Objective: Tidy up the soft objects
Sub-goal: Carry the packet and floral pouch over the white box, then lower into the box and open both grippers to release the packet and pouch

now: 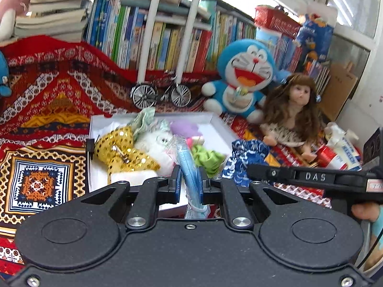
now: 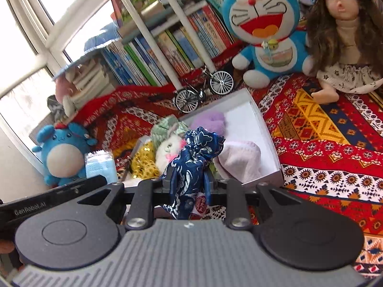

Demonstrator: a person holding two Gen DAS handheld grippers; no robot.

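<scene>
A white box [image 1: 216, 125] [image 2: 265, 129] on the patterned red cloth holds several soft things: a gold sequin piece [image 1: 119, 148], a white plush [image 1: 155, 147], a green scrunchie [image 1: 208, 159] and purple fabric [image 2: 210, 122]. My left gripper [image 1: 189, 183] is shut on a packet of light blue face masks [image 1: 189, 169] over the box's near edge. My right gripper [image 2: 189, 179] is shut on a dark blue patterned cloth [image 2: 194, 157], held at the box's near right side. In the left wrist view that cloth [image 1: 241, 157] hangs beside the box from the right gripper's arm [image 1: 311, 179].
A Doraemon plush [image 1: 244, 76] [image 2: 265, 26] and a long-haired doll [image 1: 292, 110] [image 2: 342, 38] sit behind the box, with a small metal bicycle [image 1: 160, 93]. A blue round plush [image 2: 62, 153] sits at the left. Bookshelves line the back; a red and white bottle [image 1: 335, 154] lies right.
</scene>
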